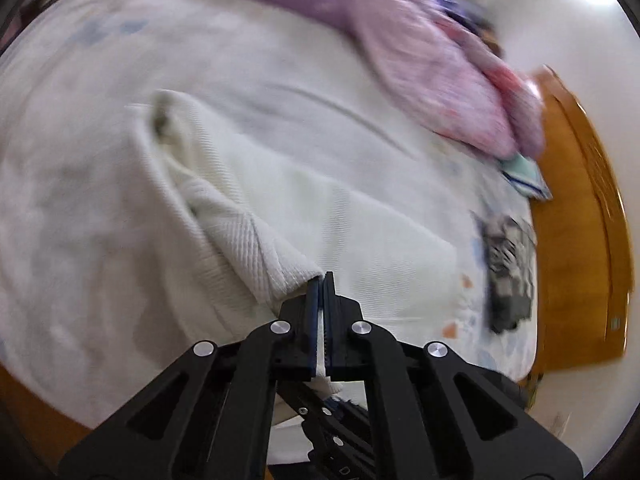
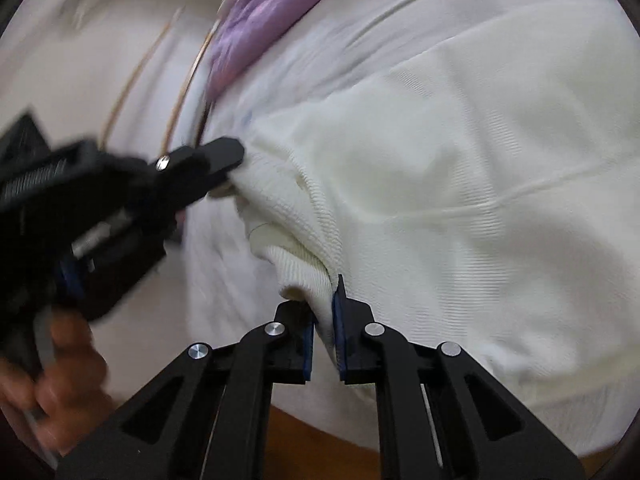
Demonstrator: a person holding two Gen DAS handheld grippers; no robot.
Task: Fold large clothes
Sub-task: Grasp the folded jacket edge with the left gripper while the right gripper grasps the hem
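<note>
A cream-white ribbed knit garment (image 1: 280, 200) lies on the bed, one edge lifted into a ridge. My left gripper (image 1: 322, 280) is shut on that edge, with a strip of white fabric showing between its blue pads. In the right wrist view the same garment (image 2: 440, 200) spreads over the right half. My right gripper (image 2: 326, 292) is shut on a bunched ribbed hem. The left gripper (image 2: 230, 156) also appears there at the left, pinching another part of the garment, with a person's hand (image 2: 68, 368) on its handle.
A pale printed bed sheet (image 1: 80, 160) covers the mattress. A purple-pink blanket (image 1: 440, 60) is heaped along the far side. A light green folded cloth (image 1: 524, 176) and a dark patterned item (image 1: 508, 272) lie near the wooden bed frame (image 1: 572, 240) on the right.
</note>
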